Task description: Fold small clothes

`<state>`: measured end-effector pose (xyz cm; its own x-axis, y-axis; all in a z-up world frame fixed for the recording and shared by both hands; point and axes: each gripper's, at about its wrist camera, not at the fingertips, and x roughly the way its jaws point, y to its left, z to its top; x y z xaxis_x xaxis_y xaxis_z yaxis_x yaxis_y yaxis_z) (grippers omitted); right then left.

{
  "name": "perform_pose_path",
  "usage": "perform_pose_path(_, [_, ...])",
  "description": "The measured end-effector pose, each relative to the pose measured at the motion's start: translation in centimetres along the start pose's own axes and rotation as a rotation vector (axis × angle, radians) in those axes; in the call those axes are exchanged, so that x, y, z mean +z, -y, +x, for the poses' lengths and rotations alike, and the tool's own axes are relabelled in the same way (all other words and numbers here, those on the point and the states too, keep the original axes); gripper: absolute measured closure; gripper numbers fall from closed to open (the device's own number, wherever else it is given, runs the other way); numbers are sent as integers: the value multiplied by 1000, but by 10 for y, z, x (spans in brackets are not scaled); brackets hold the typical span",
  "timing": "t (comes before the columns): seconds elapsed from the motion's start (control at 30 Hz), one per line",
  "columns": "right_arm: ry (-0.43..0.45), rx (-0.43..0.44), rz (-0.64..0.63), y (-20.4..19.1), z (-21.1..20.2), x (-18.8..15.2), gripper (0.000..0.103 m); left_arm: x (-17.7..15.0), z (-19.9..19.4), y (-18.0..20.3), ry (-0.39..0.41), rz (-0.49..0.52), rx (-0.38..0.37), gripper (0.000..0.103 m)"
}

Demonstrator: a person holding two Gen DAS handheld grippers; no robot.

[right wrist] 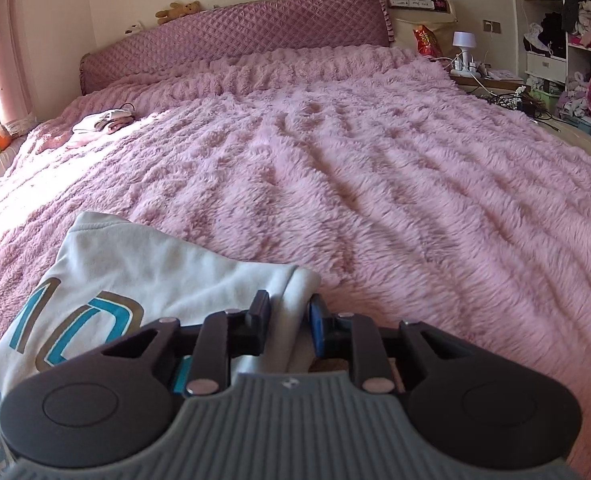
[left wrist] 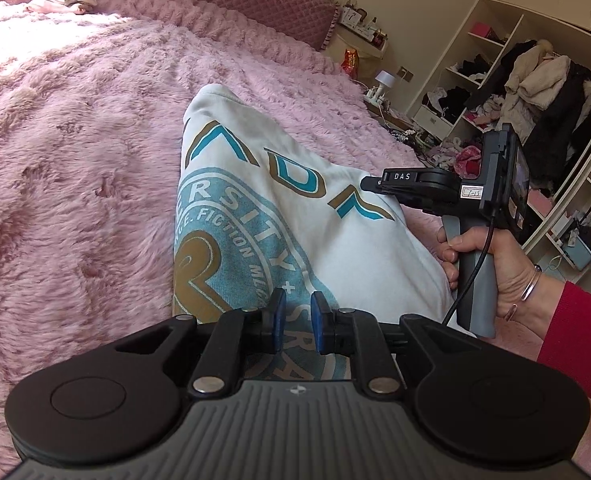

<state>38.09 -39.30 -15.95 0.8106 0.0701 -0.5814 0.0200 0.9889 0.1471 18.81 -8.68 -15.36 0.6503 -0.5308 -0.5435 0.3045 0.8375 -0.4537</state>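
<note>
Nearest the left wrist camera, the left tool has its blue pads drawn close, with a narrow gap between them over the printed front of the white sweatshirt; whether they pinch the cloth cannot be told. That garment lies on the pink furry bedspread. Further right, a hand in a red sleeve grips the right tool, whose tip touches the sweatshirt's edge.

From the right wrist, the right tool pinches a folded edge of the white sweatshirt, which lies low left on the bedspread. A small pale garment rests well apart, near the quilted headboard.
</note>
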Motion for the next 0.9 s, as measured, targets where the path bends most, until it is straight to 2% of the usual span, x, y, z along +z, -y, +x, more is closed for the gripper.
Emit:
perform_pose_path(0.07, [-1, -9, -18, -1, -3, 2, 79, 0, 1, -1, -3, -11, 2, 84])
perform_pose_path(0.27, [9, -16, -45, -4, -30, 8, 78, 3, 0, 3, -6, -15, 18, 84])
perform_pose_path(0.37, [29, 44, 0, 2, -64, 4, 72, 11, -9, 5, 8, -35, 2, 83])
perform_pose_path(0.43, [28, 96, 42, 10, -91, -8, 64, 15, -19, 8, 48, -26, 2, 77])
perform_pose_path(0.5, [3, 154, 88, 21, -116, -28, 62, 18, -27, 9, 70, -9, 15, 74])
perform_pose_path(0.67, [-86, 193, 180, 35, -152, -84, 60, 17, -21, 1, 36, -28, 43, 74])
perform_pose_path(0.77, [-108, 214, 237, 38, -160, -104, 60, 11, -16, -2, 24, -2, 66, 73])
perform_pose_path(0.8, [-116, 220, 245, 37, -161, -108, 65, 10, -15, -2, 20, 4, 68, 73])
perform_pose_path(0.83, [-129, 239, 247, 35, -162, -112, 92, 8, -14, -2, 15, 13, 72, 73])
perform_pose_path(0.87, [-135, 262, 247, 33, -162, -115, 100, 7, -13, -3, 13, 21, 73, 73])
perform_pose_path(0.9, [-125, 253, 246, 30, -165, -115, 100, 7, -13, -4, 10, 26, 75, 74])
